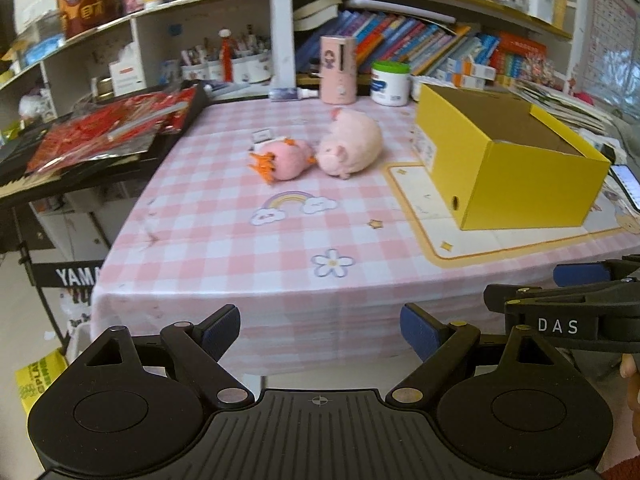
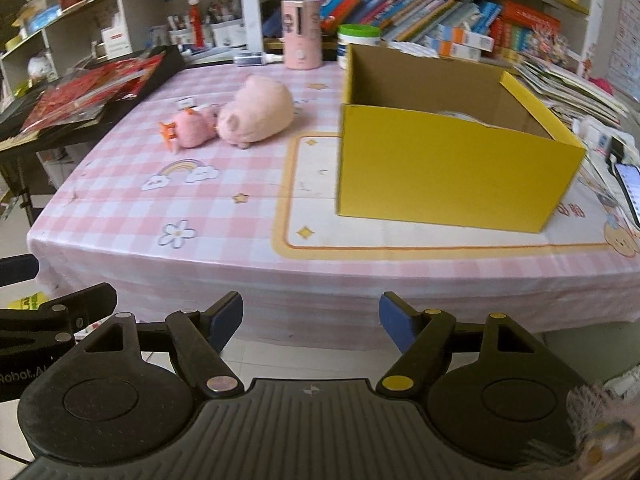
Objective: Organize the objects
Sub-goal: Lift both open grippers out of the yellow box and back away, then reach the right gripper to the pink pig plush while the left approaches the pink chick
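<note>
A pink pig plush [image 1: 352, 146] [image 2: 258, 110] lies on the pink checked tablecloth [image 1: 240, 248] [image 2: 132, 208]. A smaller pink plush with orange feet [image 1: 282, 160] [image 2: 190, 124] lies touching its snout on the left. An open yellow cardboard box [image 1: 516, 172] [image 2: 452, 164] stands to their right. My left gripper [image 1: 320, 330] is open and empty, in front of the table's near edge. My right gripper [image 2: 311, 318] is open and empty, also short of the table edge. The right gripper also shows at the right of the left wrist view [image 1: 560, 292].
A pink cylinder container [image 1: 338, 70] [image 2: 301, 34] and a white jar with a green lid [image 1: 390, 82] [image 2: 357, 38] stand at the table's back. Shelves of books rise behind. A keyboard with red packets [image 1: 104, 132] [image 2: 80, 96] sits left. A phone [image 1: 628, 184] [image 2: 630, 192] lies right.
</note>
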Demonstrator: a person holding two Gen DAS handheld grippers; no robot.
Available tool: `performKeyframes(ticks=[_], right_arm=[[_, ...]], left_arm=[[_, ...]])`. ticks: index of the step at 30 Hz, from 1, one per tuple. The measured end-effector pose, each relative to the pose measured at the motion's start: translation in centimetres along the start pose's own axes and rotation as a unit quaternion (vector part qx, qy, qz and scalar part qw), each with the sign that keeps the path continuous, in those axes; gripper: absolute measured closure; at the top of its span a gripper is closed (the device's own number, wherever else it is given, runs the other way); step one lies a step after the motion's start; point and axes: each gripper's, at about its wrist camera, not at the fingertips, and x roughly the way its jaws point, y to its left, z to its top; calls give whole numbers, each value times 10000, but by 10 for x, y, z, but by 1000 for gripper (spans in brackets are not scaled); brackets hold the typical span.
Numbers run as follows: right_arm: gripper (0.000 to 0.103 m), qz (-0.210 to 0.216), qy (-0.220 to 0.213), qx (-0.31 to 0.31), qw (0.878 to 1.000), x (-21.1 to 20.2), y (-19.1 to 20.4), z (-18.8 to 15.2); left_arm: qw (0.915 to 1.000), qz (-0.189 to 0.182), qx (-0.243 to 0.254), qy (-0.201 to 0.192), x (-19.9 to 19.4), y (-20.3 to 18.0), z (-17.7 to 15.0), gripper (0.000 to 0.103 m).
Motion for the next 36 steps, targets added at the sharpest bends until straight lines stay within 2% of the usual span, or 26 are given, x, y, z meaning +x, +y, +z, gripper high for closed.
performKeyframes(ticks=[9,21,28,36], right_arm=[[29,177,-78,-212,9996,3,28,7],[28,323,-72,-476,9983,15,49,19],[28,390,-83,-505,9979,33,52,36],[28,497,-323,-661,9961,52,58,66]], left_arm=[[9997,188,-131,-99,-7,22,-2,14],[9990,290,-335,-72,3,40,3,14],[9988,363,-321,-86,20,46,18,14],[9980,379,-436,-251,41,53,43,14]])
